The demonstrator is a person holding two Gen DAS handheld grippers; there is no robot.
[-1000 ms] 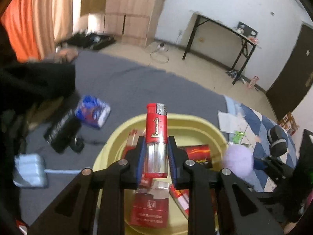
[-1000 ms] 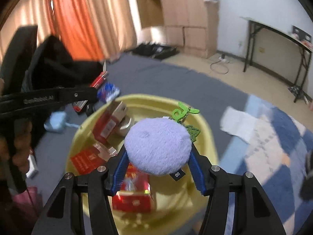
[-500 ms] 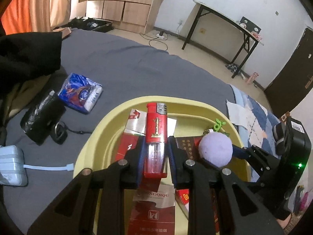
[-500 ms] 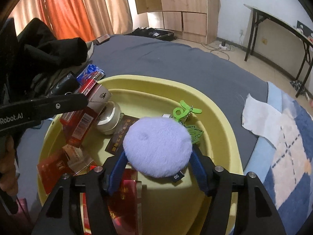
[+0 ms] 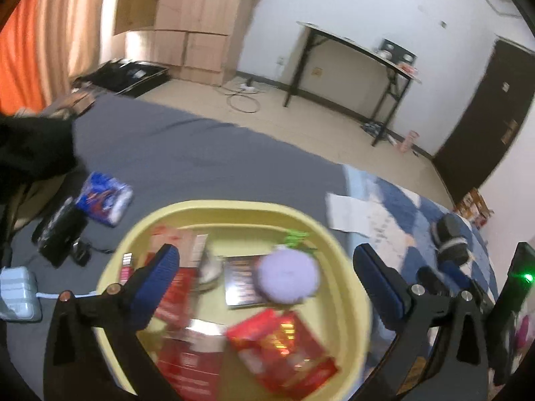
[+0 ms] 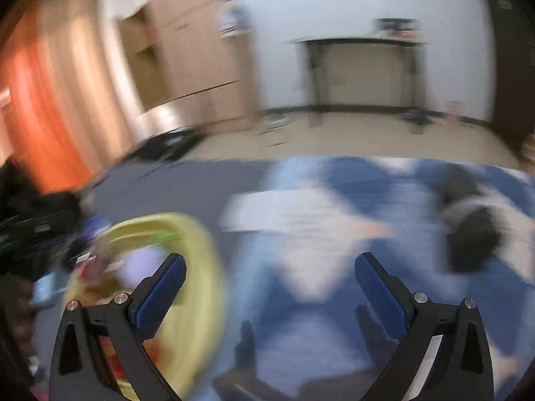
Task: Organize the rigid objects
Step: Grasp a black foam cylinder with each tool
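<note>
Both tools stand wide and hold nothing: the left tool (image 5: 265, 262) above the round yellow plastic basin (image 5: 347, 257), where the fluffy lilac pompom (image 5: 288, 279) lies; the right tool (image 6: 269, 272) beside it.

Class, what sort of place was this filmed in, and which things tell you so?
Probably a bedroom at home: a bed with a grey sheet, a wooden wardrobe, orange curtains, and a folding table against the white wall.

Right wrist view: motion blur smears the yellow basin (image 6: 200, 250) and its contents beyond recognition. Left wrist view: the red packets (image 5: 284, 344) are blurred, their print unreadable, and the basin's near rim is cut off by the frame edge.
</note>
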